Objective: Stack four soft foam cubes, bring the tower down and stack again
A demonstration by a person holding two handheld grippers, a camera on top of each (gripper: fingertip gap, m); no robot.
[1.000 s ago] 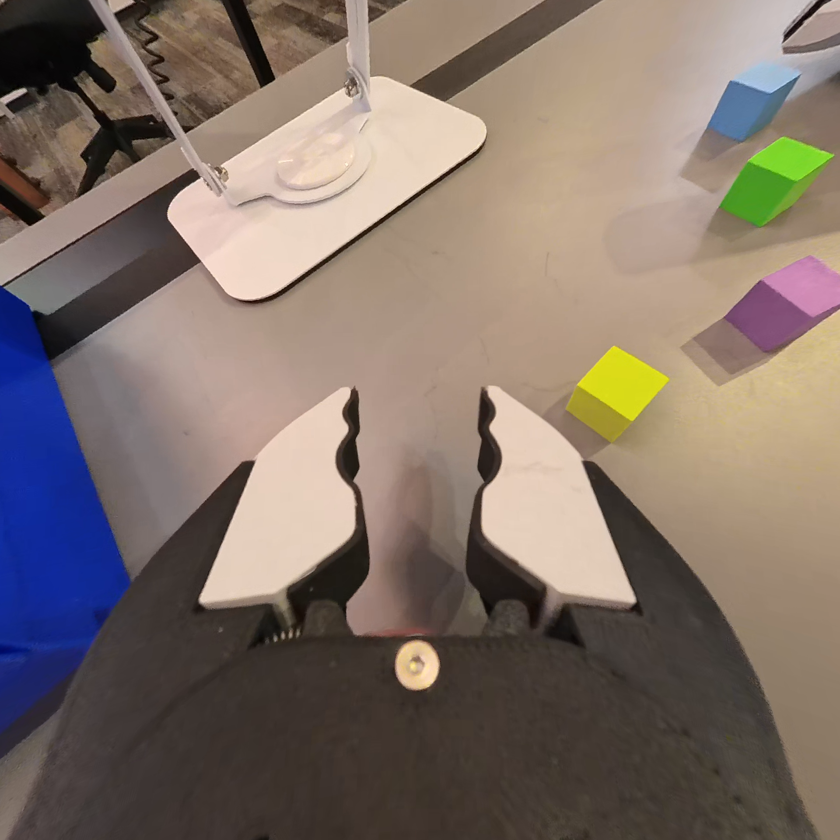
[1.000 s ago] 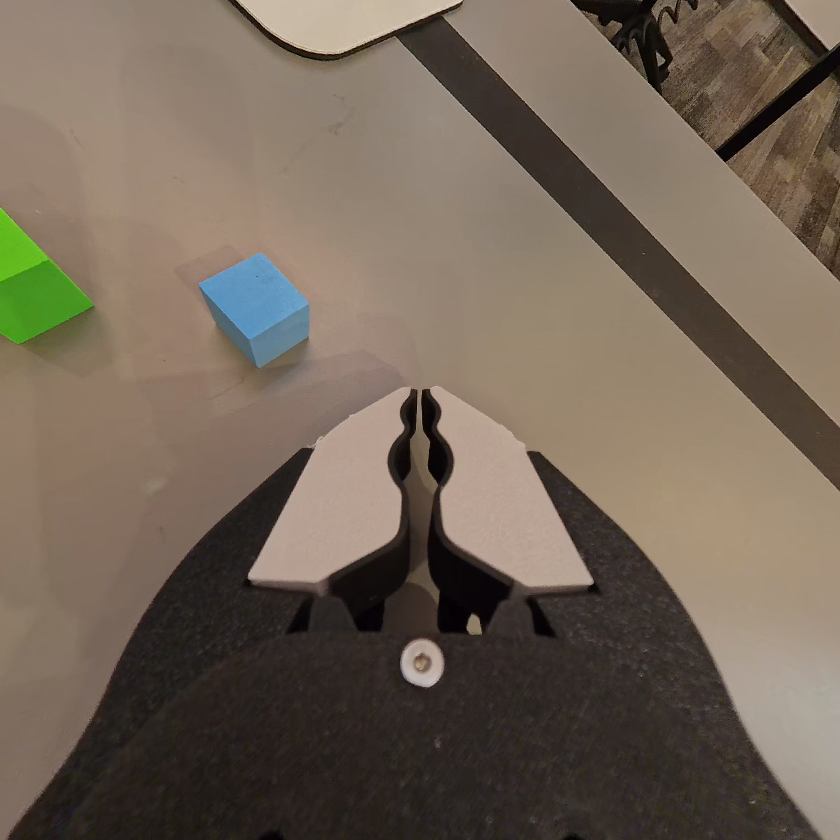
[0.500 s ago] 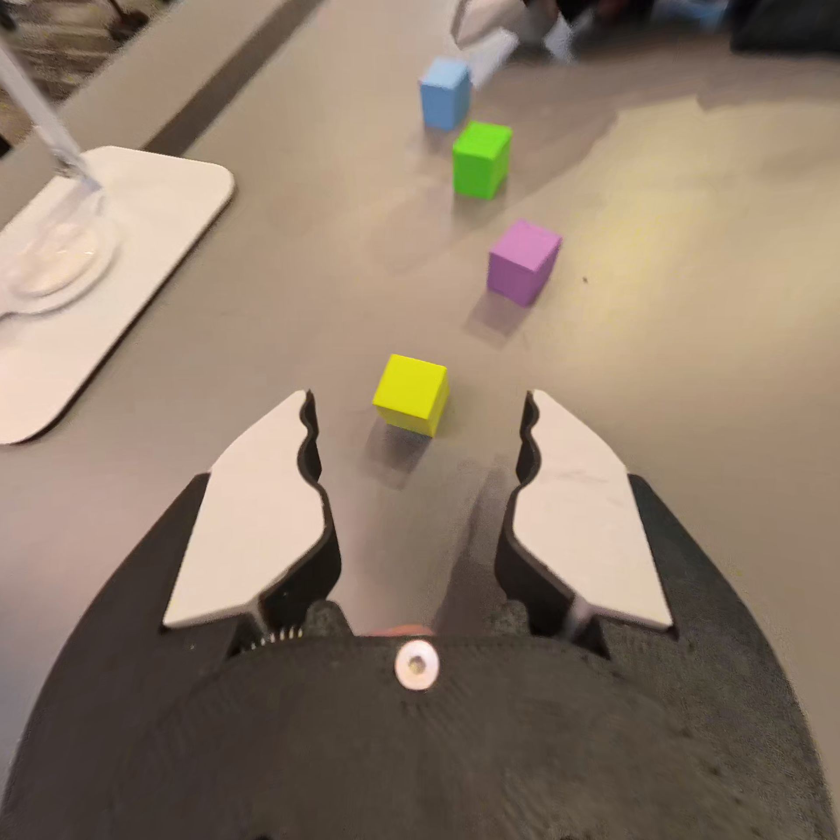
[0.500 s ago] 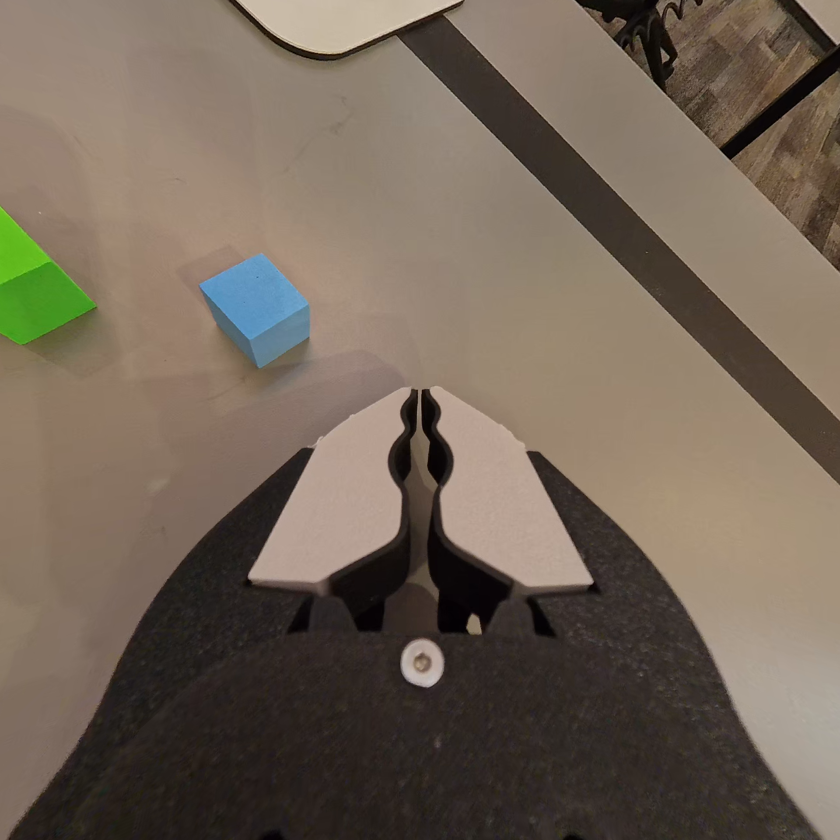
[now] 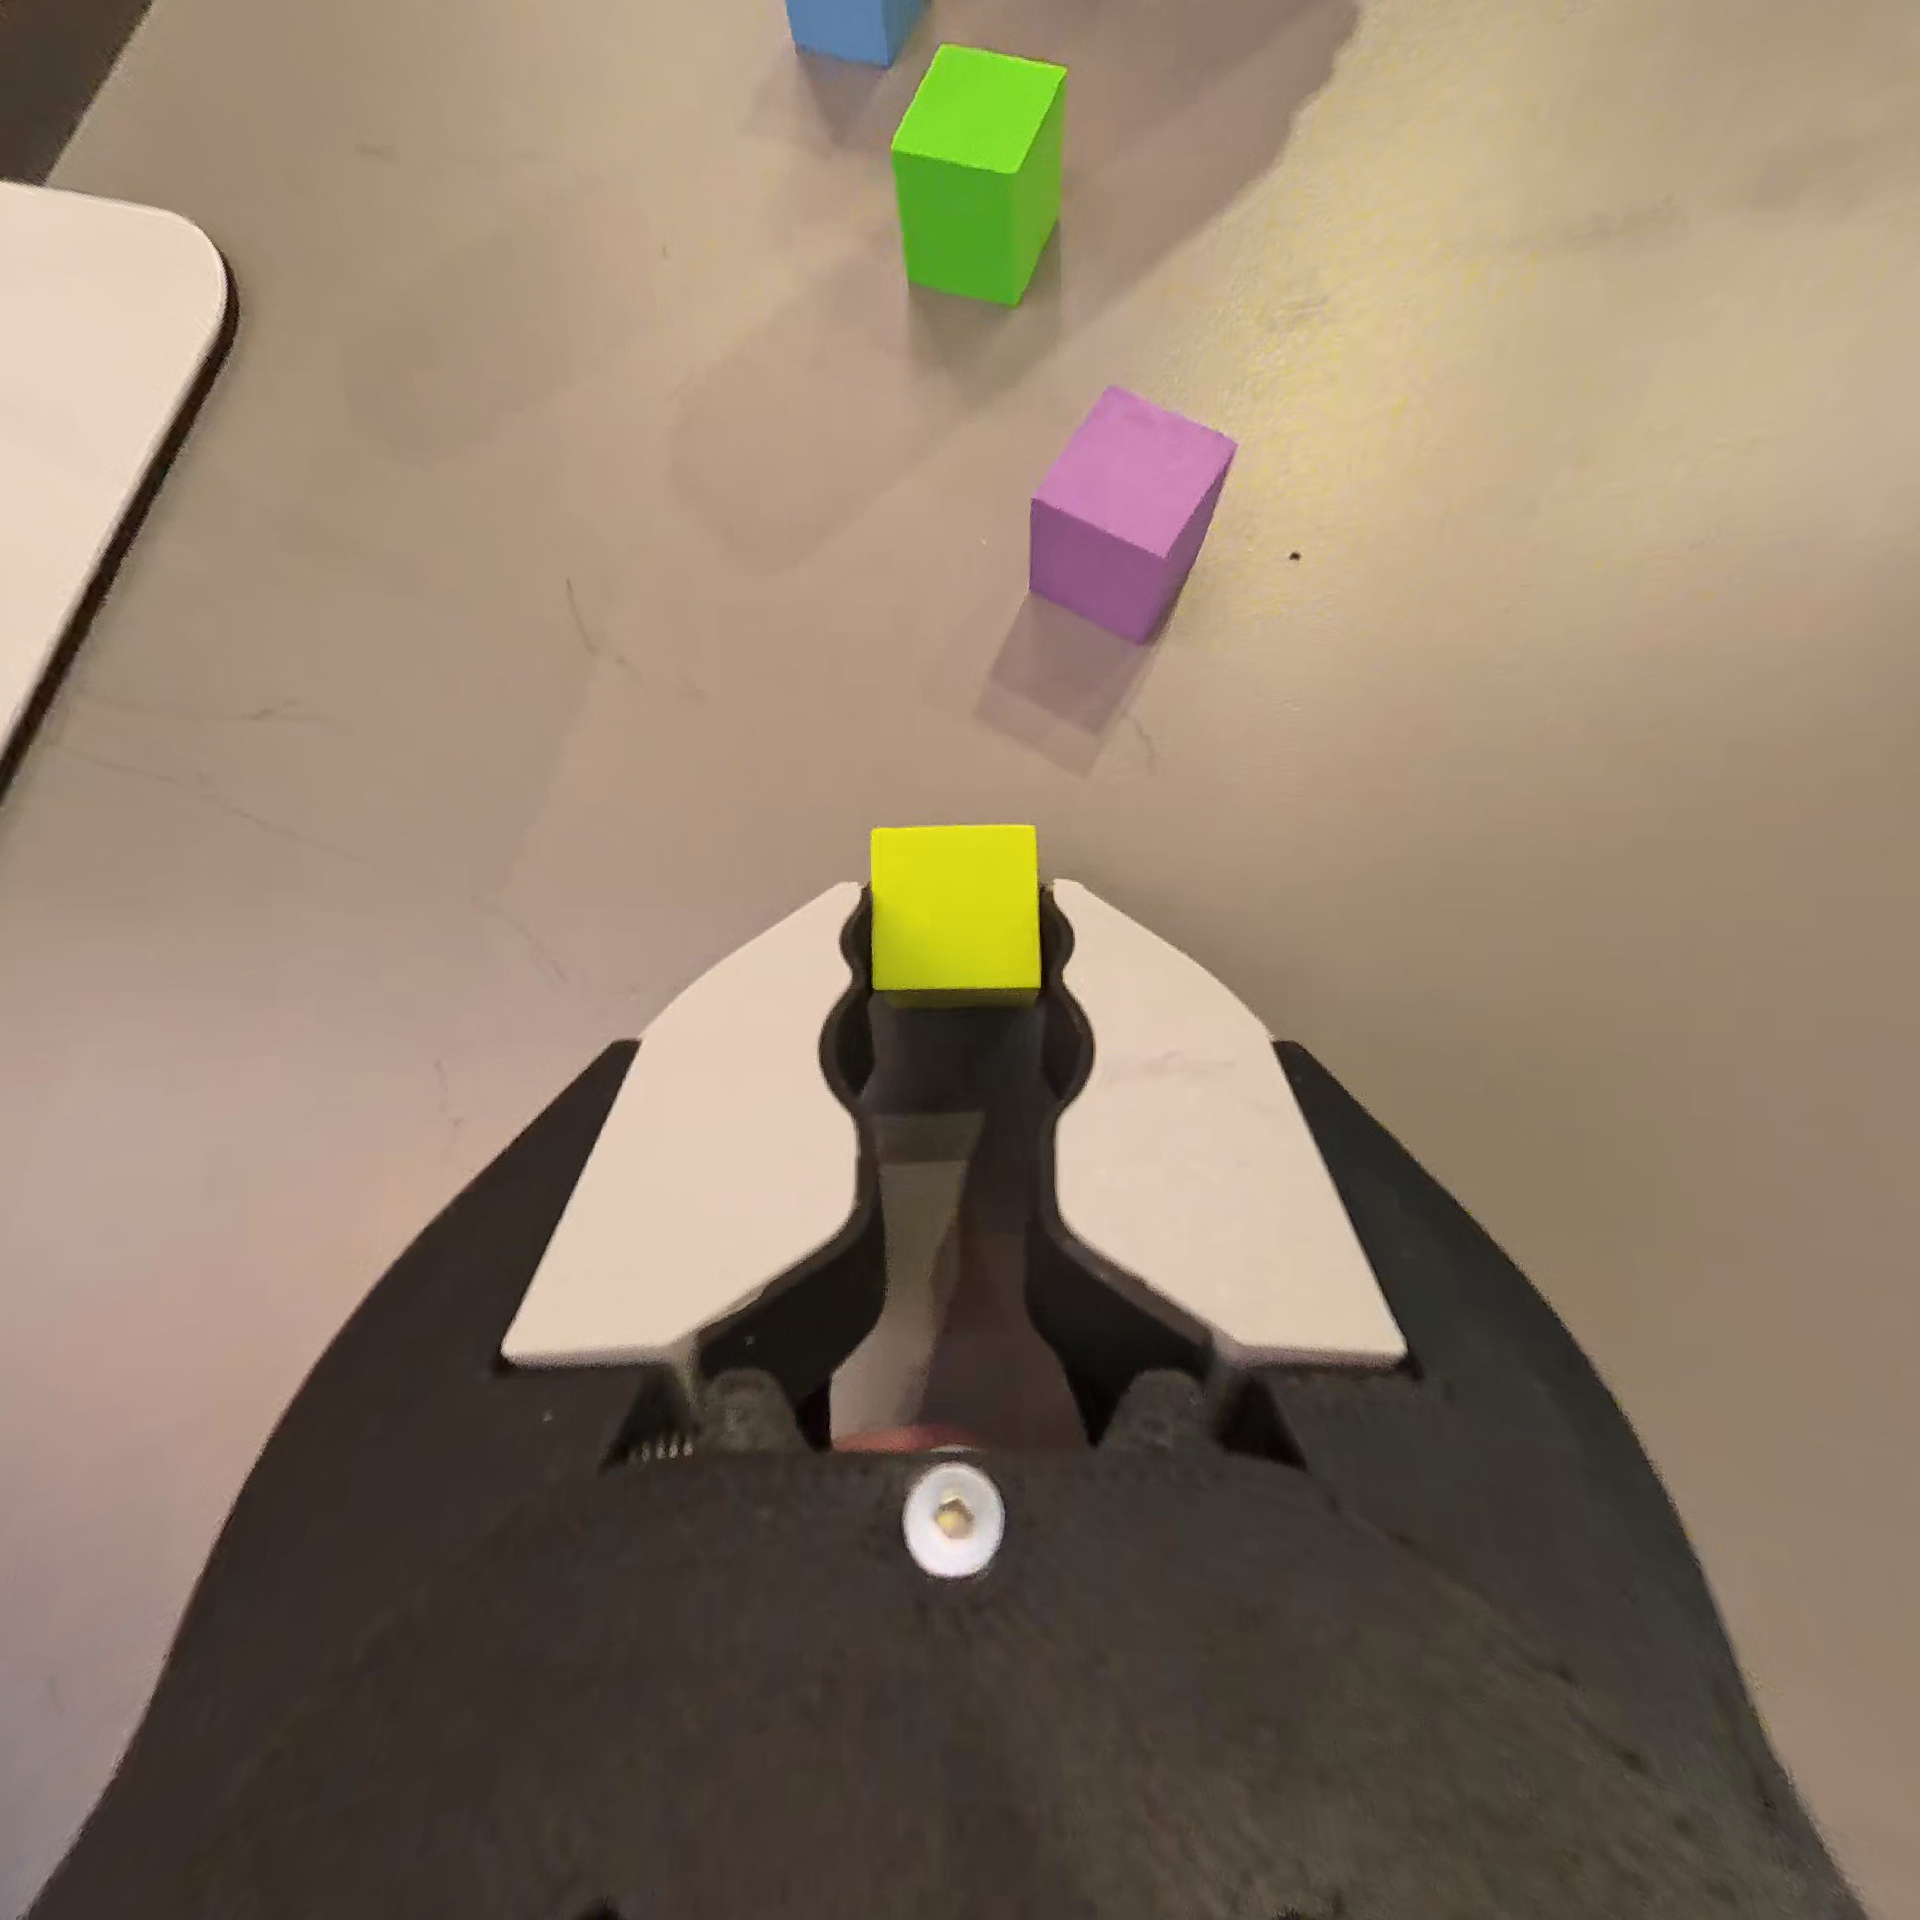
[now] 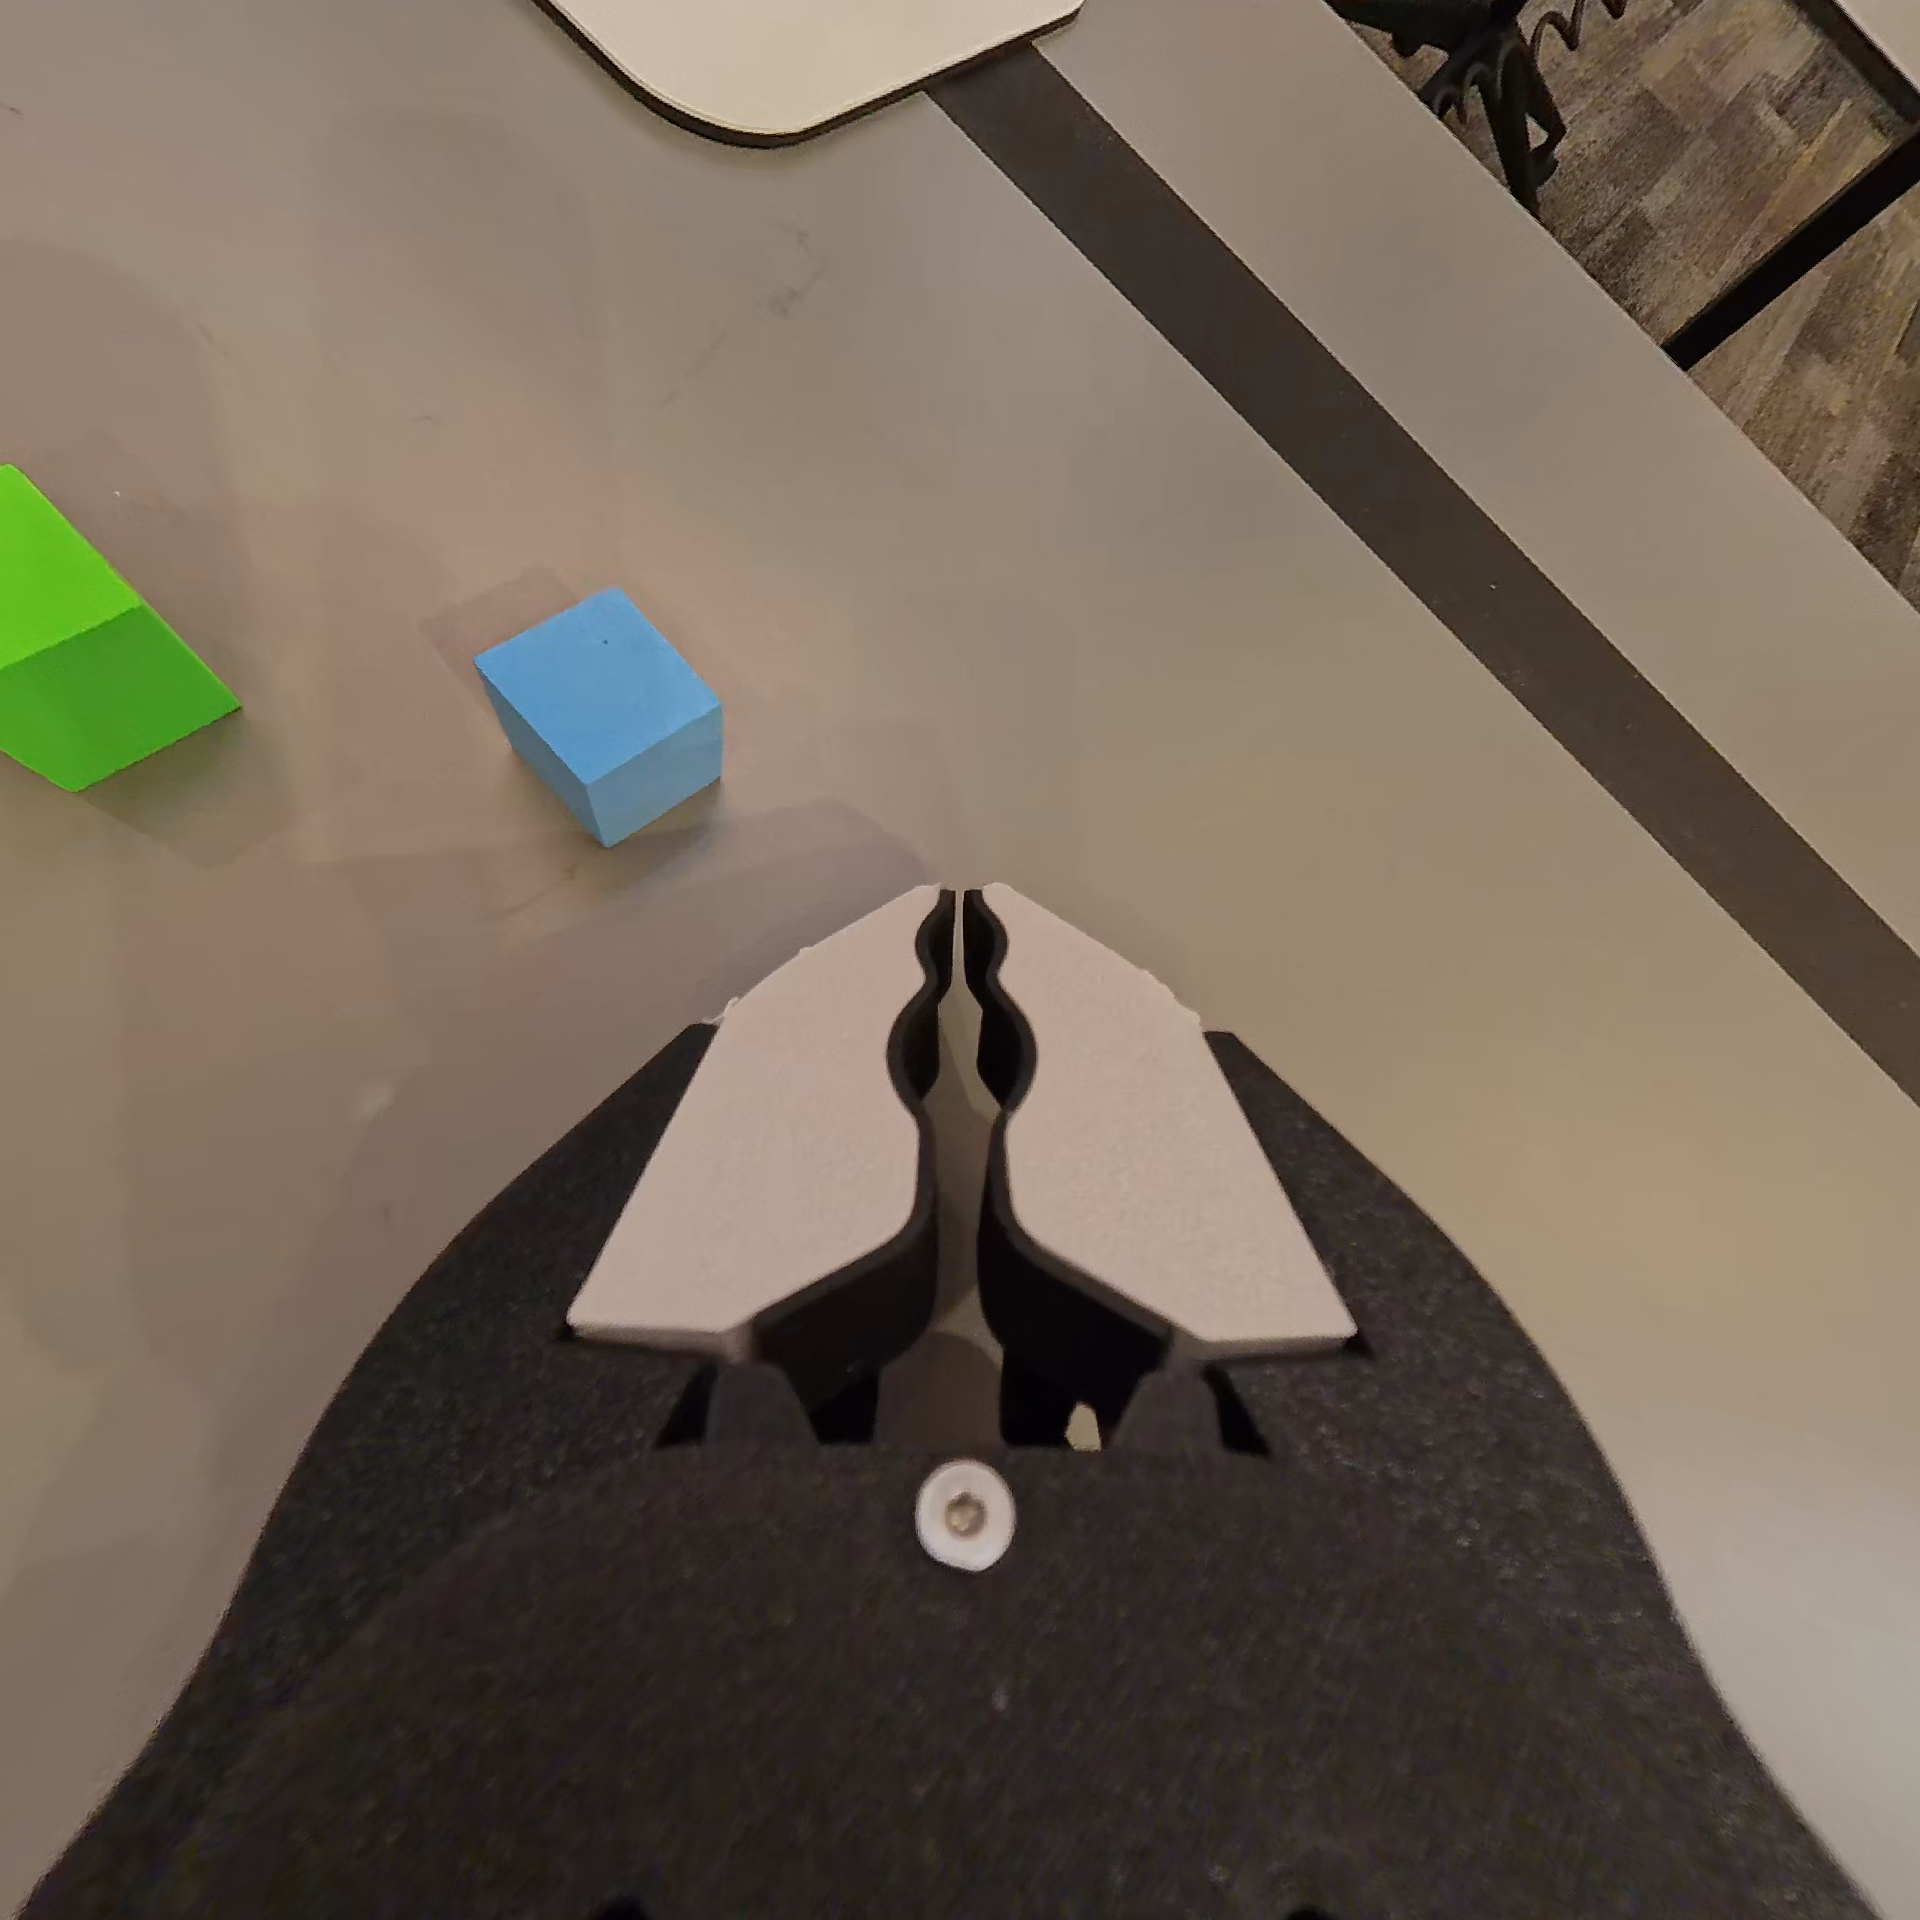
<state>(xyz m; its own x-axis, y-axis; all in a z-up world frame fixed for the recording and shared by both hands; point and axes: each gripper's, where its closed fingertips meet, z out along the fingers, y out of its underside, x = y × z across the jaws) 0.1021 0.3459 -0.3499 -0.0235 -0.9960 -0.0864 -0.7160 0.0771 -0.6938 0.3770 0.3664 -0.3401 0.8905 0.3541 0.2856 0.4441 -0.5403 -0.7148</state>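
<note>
Blue cube (image 5: pixel 852 26) cut off above

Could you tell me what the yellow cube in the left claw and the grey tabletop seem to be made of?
The yellow cube, clamped in the left claw, looks like matte foam: flat, glare-free colour with crisp edges. The grey tabletop looks like a smooth laminate or coated board with a faint sheen, fine scuffs and soft reflections under the cubes; the exact material is unclear.
</note>
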